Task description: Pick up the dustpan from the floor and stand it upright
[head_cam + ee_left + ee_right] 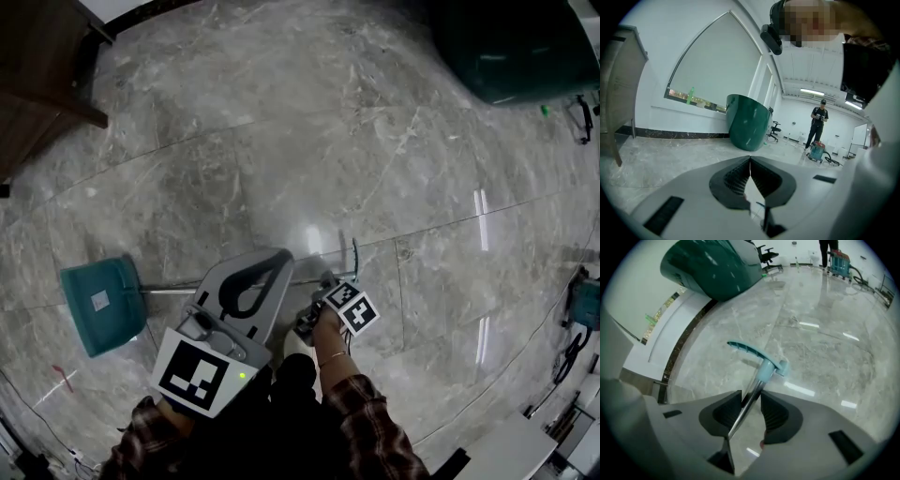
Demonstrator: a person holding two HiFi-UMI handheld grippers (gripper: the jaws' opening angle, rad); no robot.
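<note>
Right gripper view shows the right hand-held gripper (pixel 751 395) pinching the handle (pixel 760 375); left hand-held gripper (pixel 750 159) is pressed together. Best swing it up slowly, dustpan (pixel 101 305) pivoting on floor (pixel 375 141)

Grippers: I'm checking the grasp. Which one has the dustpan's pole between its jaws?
The right gripper: the dustpan's metal pole is clamped between its jaws. The left gripper has its jaws shut together on nothing.
</note>
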